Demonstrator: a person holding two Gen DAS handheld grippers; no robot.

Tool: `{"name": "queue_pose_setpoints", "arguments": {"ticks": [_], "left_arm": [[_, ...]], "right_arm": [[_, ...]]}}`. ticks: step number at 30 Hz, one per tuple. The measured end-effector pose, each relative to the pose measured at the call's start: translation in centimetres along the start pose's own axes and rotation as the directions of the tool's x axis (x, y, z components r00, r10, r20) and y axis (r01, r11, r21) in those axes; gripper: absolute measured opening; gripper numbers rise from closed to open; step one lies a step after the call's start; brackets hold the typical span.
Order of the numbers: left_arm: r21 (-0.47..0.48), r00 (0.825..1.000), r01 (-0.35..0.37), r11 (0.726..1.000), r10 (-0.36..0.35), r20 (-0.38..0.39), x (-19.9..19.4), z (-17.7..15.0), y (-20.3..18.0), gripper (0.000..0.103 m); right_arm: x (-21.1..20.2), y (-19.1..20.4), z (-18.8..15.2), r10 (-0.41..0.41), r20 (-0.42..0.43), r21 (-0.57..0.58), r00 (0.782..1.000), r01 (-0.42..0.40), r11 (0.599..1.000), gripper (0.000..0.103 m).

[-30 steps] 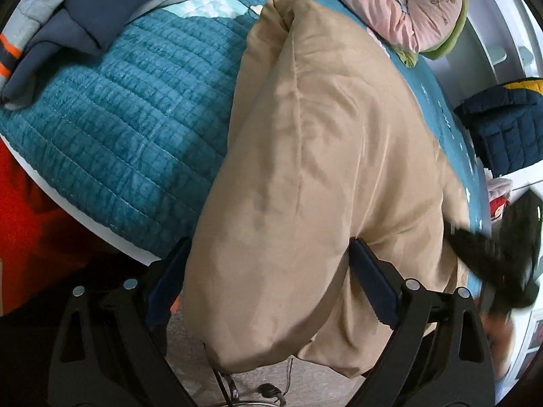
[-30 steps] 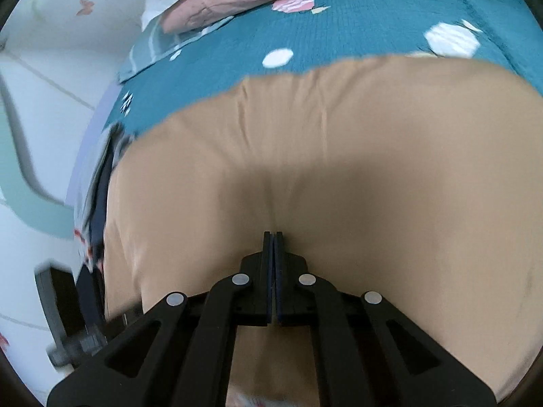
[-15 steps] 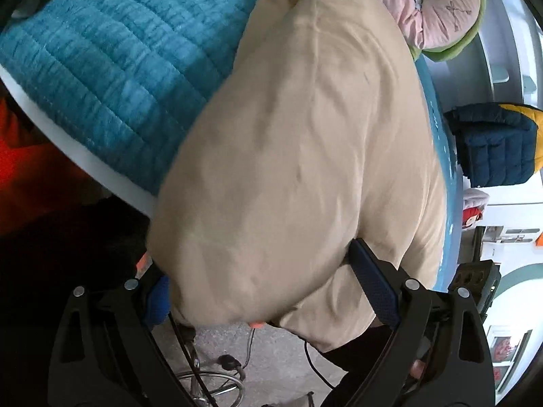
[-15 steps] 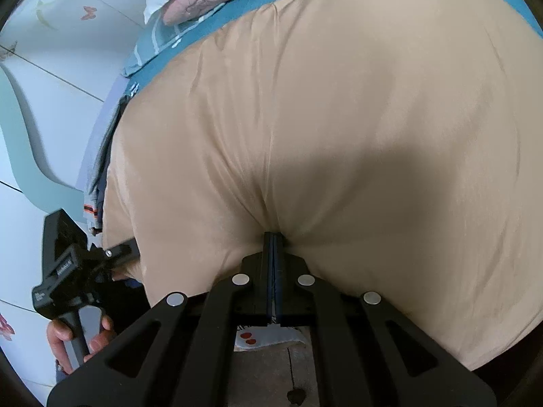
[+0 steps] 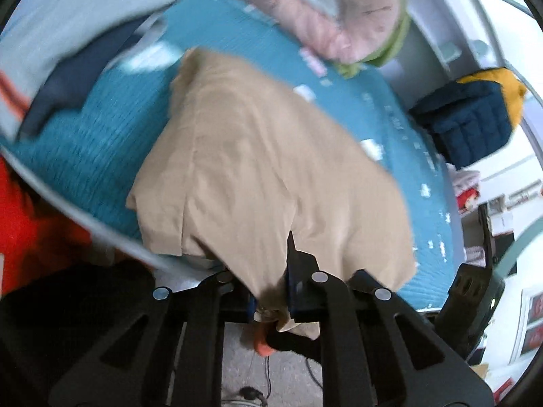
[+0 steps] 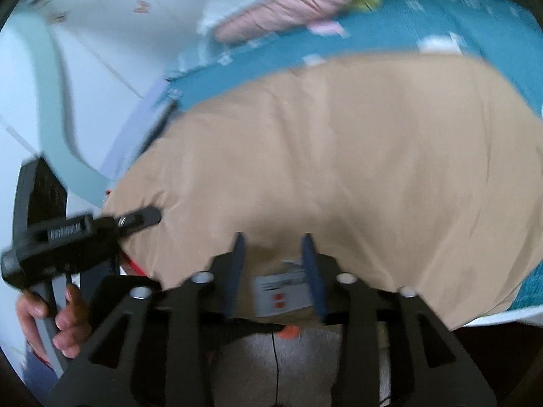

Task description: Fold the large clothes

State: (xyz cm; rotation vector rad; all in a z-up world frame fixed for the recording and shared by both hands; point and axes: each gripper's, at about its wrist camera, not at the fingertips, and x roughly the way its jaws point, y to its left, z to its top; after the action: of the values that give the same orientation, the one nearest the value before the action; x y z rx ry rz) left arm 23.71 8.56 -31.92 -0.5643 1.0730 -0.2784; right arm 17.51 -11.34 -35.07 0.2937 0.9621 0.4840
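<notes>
A large beige garment [image 5: 271, 169] lies spread on the teal quilted bed [image 5: 101, 142], its near edge hanging over the bed's side. My left gripper [image 5: 271, 291] is shut on a bunch of that hanging edge. In the right wrist view the same beige garment [image 6: 356, 156] fills the middle. My right gripper [image 6: 275, 264] is open, its blue pads apart around the garment's edge, with a white care label [image 6: 281, 291] between them. The left gripper [image 6: 68, 234] and the hand holding it show at the left of the right wrist view.
Pink and green bedding [image 5: 339, 23] lies at the head of the bed. A grey and navy garment [image 5: 68, 61] lies at the left. A navy and yellow jacket [image 5: 475, 115] sits at the right. Grey floor with cables [image 5: 271, 373] is below.
My left gripper has closed on the garment's hanging edge. My right gripper has opened and let the cloth go. The garment has dropped from a lifted bulge to lie flatter on the bed.
</notes>
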Motion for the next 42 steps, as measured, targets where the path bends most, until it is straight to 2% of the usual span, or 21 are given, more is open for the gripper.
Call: {"name": "queue_pose_setpoints", "arguments": {"ticks": [3,5,8,17,18,20,22,23,24,26,27,28,29,30,32,34,35,37,38,41,42], "left_arm": [[0.057,1.0,0.023,0.998,-0.024,0.009,-0.7,0.5,-2.9,0.011],[0.087,1.0,0.026,0.996,-0.026,0.001,-0.6,0.6,-4.5,0.011],[0.121,1.0,0.027,0.992,-0.025,-0.014,-0.5,0.7,-6.6,0.011],[0.199,0.998,0.047,0.979,-0.035,-0.058,0.6,0.7,-10.5,0.011],[0.212,0.997,0.047,0.976,-0.034,-0.063,0.9,0.6,-11.0,0.011],[0.24,0.997,0.04,0.97,-0.025,-0.068,1.4,0.4,-12.1,0.011],[0.276,0.998,0.028,0.961,-0.01,-0.067,1.9,0.3,-13.2,0.012],[0.286,0.997,0.039,0.957,-0.02,-0.069,2.0,0.2,-13.7,0.013],[0.291,0.997,0.059,0.955,-0.04,-0.069,2.0,0.2,-14.2,0.018],[0.309,0.993,0.112,0.945,-0.095,-0.068,1.6,-0.1,-15.1,0.022],[0.322,0.988,0.152,0.934,-0.139,-0.063,1.3,-0.2,-15.7,0.027],[0.34,0.979,0.2,0.919,-0.197,-0.044,0.6,-0.4,-16.3,0.04],[0.353,0.974,0.217,0.91,-0.225,-0.016,0.0,-0.5,-16.6,0.052],[0.358,0.968,0.225,0.906,-0.249,0.021,-0.8,-0.5,-16.7,0.074],[0.356,0.954,0.248,0.901,-0.292,0.074,-1.9,-0.3,-16.4,0.076],[0.329,0.952,0.243,0.913,-0.289,0.101,-2.1,0.2,-15.7,0.076],[0.298,0.958,0.222,0.929,-0.264,0.11,-1.7,0.6,-15.1,0.076],[0.232,0.984,0.122,0.965,-0.148,0.096,-0.1,1.4,-13.7,0.076],[0.211,0.991,0.078,0.974,-0.099,0.089,0.7,1.6,-13.0,0.076],[0.189,0.997,-0.02,0.982,0.007,0.071,3.2,1.5,-11.5,0.076],[0.195,0.998,-0.047,0.98,0.037,0.057,4.2,1.3,-11.0,0.076]], "right_arm": [[-1.9,3.0,0.0,0.038,0.079,-0.104,0.996,-0.03,0.994,0.054],[-2.3,4.3,0.1,0.036,0.112,-0.155,0.993,-0.018,0.988,0.063],[-2.1,5.5,0.3,0.043,0.131,-0.208,0.99,-0.014,0.978,0.065],[-1.2,4.2,1.6,-0.019,0.176,-0.213,0.984,0.057,0.975,0.065],[-1.1,3.8,1.8,-0.03,0.185,-0.205,0.982,0.068,0.976,0.063],[-1.2,2.2,2.4,-0.028,0.185,-0.157,0.982,0.058,0.986,0.034],[-1.5,0.4,3.0,0.008,0.188,-0.085,0.982,0.008,0.996,0.019],[-1.9,-1.1,3.2,0.057,0.195,-0.018,0.979,-0.055,0.998,0.017],[-2.1,-1.9,3.3,0.084,0.201,0.015,0.976,-0.089,0.996,0.016],[-2.9,-4.5,3.4,0.157,0.231,0.128,0.96,-0.19,0.973,0.016],[-3.3,-6.3,3.3,0.182,0.253,0.193,0.95,-0.234,0.953,0.015],[-3.6,-7.6,3.1,0.199,0.27,0.242,0.942,-0.267,0.933,0.015],[-3.9,-8.6,3.0,0.214,0.287,0.281,0.934,-0.296,0.913,0.015],[-4.1,-10.4,2.6,0.236,0.316,0.348,0.919,-0.344,0.872,0.015],[-4.7,-13.5,1.4,0.254,0.371,0.456,0.893,-0.414,0.788,0.015],[-5.3,-15.6,0.4,0.256,0.418,0.527,0.871,-0.463,0.713,0.015],[-5.5,-16.8,-0.2,0.245,0.447,0.563,0.86,-0.484,0.67,0.015],[-5.8,-18.6,-1.4,0.225,0.489,0.621,0.843,-0.517,0.589,0.015],[-5.8,-19.6,-2.1,0.201,0.5,0.657,0.842,-0.52,0.546,0.015],[-5.9,-21.6,-4.0,0.141,0.499,0.731,0.855,-0.503,0.462,0.017],[-5.9,-22.0,-4.1,0.129,0.493,0.742,0.86,-0.494,0.453,0.017]]}}
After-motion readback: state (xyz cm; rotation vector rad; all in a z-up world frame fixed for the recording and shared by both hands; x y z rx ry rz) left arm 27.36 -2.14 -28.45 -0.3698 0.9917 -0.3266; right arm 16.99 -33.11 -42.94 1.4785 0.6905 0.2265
